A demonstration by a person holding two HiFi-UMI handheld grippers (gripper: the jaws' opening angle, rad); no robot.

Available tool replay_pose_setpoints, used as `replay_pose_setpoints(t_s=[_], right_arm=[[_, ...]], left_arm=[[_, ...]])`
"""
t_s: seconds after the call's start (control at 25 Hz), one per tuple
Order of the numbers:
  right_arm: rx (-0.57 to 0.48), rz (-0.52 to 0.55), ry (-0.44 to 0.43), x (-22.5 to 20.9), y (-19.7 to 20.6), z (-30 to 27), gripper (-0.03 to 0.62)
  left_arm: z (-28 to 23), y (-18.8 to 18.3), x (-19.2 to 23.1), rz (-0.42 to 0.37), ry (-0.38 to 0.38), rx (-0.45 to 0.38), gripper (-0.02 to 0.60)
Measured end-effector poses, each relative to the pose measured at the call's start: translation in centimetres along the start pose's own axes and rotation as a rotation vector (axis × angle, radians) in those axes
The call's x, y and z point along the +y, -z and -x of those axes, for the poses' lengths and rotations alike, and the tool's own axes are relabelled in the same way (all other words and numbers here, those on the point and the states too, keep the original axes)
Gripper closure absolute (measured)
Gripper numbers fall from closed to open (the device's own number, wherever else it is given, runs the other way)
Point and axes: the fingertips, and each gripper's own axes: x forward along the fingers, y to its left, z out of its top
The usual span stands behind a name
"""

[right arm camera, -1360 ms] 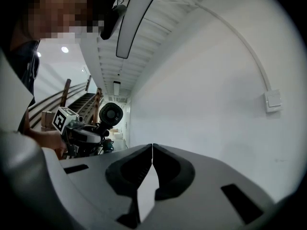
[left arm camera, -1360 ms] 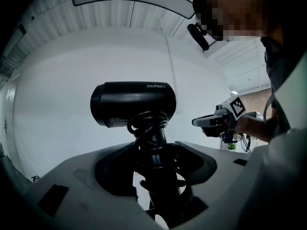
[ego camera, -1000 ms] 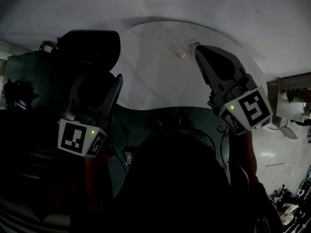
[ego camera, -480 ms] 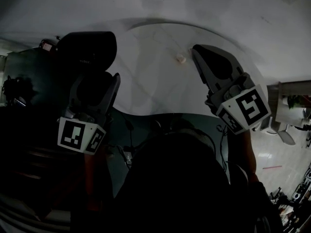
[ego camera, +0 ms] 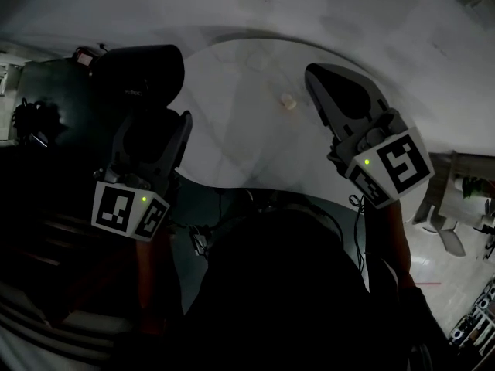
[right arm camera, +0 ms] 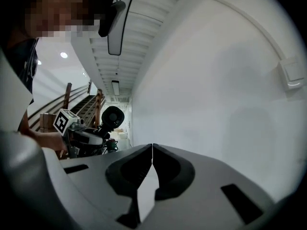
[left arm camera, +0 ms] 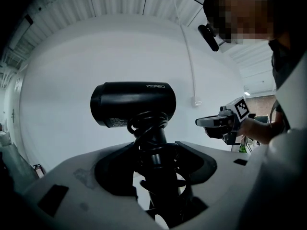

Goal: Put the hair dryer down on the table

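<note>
My left gripper (ego camera: pixel 151 128) is shut on the handle of a black hair dryer (ego camera: pixel 139 71), held upright over the left edge of the round white table (ego camera: pixel 232 130). In the left gripper view the hair dryer (left arm camera: pixel 133 103) stands barrel up. Its cord-wrapped handle sits between the jaws of the left gripper (left arm camera: pixel 156 152). The right gripper (ego camera: pixel 315 80) hangs over the table's right side with jaws shut and nothing in them. In the right gripper view the right gripper (right arm camera: pixel 152 146) has its tips meeting, and the hair dryer (right arm camera: pixel 113 115) shows far off at the left.
A small pale object (ego camera: pixel 288 100) lies on the table near the right gripper. Dark furniture (ego camera: pixel 46 122) stands to the left of the table. A white chair (ego camera: pixel 445 219) is on the floor at the right. A plain white wall lies beyond the table.
The head view has shifted a little, so the small pale object sits lower in the picture. Both grippers keep about the same places and the same hold.
</note>
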Motion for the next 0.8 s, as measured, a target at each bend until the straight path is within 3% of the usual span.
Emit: replay_pose_setpoints(t_s=[0.36,0.6,0.8], right_arm=[[0.014,0.004,-0.001,-0.1,0.5,-0.5,0.586],[0.039,-0.001,0.067,0.4,0.5,-0.7,0.586],[0.043,0.028,0.122,0.9,0.2,1.9,0.586]], left_arm=[[-0.4,0.0,0.2,-0.011,0.01,-0.008,0.339],[-1.0,0.3,1.6,-0.008,0.067,-0.01,0.339],[-0.7,-0.6,-0.4,-0.035,0.107,-0.06,0.339]])
